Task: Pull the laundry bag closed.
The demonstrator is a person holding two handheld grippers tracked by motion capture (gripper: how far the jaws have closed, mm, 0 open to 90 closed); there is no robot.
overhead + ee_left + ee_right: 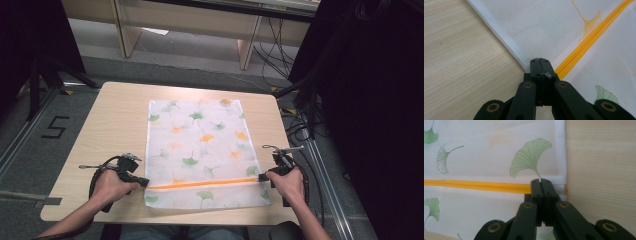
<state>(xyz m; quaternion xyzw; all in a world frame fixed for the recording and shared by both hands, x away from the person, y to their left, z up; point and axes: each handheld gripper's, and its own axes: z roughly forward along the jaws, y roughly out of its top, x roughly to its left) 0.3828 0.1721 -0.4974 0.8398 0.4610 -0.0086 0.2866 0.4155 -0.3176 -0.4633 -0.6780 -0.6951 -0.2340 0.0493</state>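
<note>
Both hands came in from the near edge of the counter [115,107], each holding tongs. Between them a white cloth bag [197,150] printed with green and orange leaves lay flat in the middle of the counter, an orange zipper [202,183] running across its near end. On one side the left tongs [539,60] were pressed together at the bag's left edge beside the zipper's end; on the other, the right tongs [540,180] were pressed together over the zipper near the right edge. Whether either pinched fabric could not be told.
</note>
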